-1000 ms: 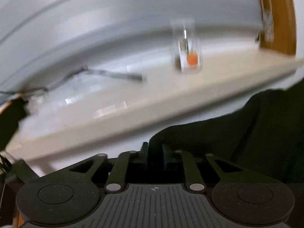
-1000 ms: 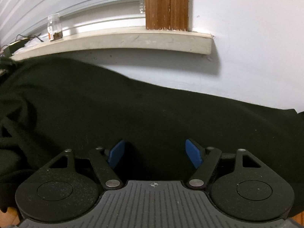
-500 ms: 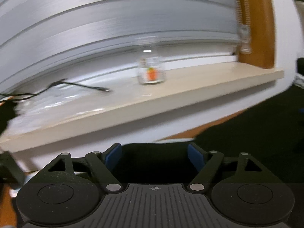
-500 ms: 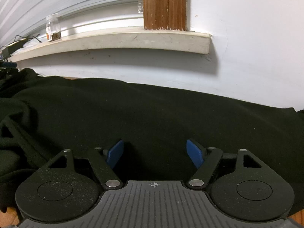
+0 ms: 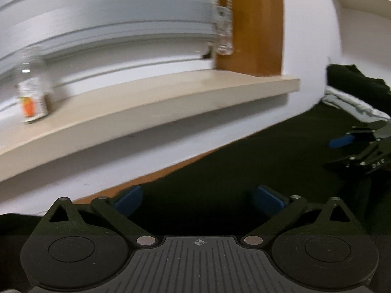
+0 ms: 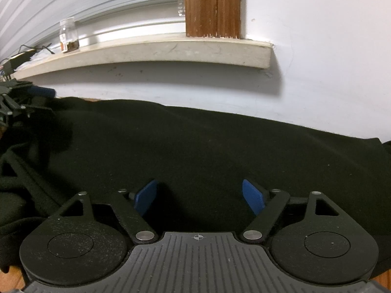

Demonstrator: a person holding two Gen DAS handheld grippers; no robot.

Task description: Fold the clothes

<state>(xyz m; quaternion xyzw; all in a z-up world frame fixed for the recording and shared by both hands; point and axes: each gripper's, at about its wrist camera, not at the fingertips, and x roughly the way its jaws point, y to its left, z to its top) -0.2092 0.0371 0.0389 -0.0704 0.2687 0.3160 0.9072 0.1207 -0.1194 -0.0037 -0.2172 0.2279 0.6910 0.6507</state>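
A black garment (image 6: 195,141) lies spread over the surface below a white wall; its left part is rumpled into folds. My right gripper (image 6: 200,196) hovers low over its near middle. Its blue pads are apart, its jaws are opening, and only flat cloth lies beneath them. In the left wrist view the same garment (image 5: 268,151) fills the lower right. My left gripper (image 5: 198,200) is above its edge, jaws opening wide, nothing pinched. Each gripper shows in the other's view: the right gripper (image 5: 361,146) at the far right, the left gripper (image 6: 22,100) at the far left.
A beige windowsill (image 6: 171,48) juts from the wall above the garment, with a small glass jar (image 6: 69,35) and a cable (image 6: 29,50) on it. A brown wooden post (image 6: 212,5) rises from the sill. A strip of wooden tabletop (image 5: 146,180) shows beside the cloth.
My left gripper let go of the black cloth, opened wide and swung to the right, so the jar slid left in its view. The garment's left side sank flat. The right jaws widened a little.
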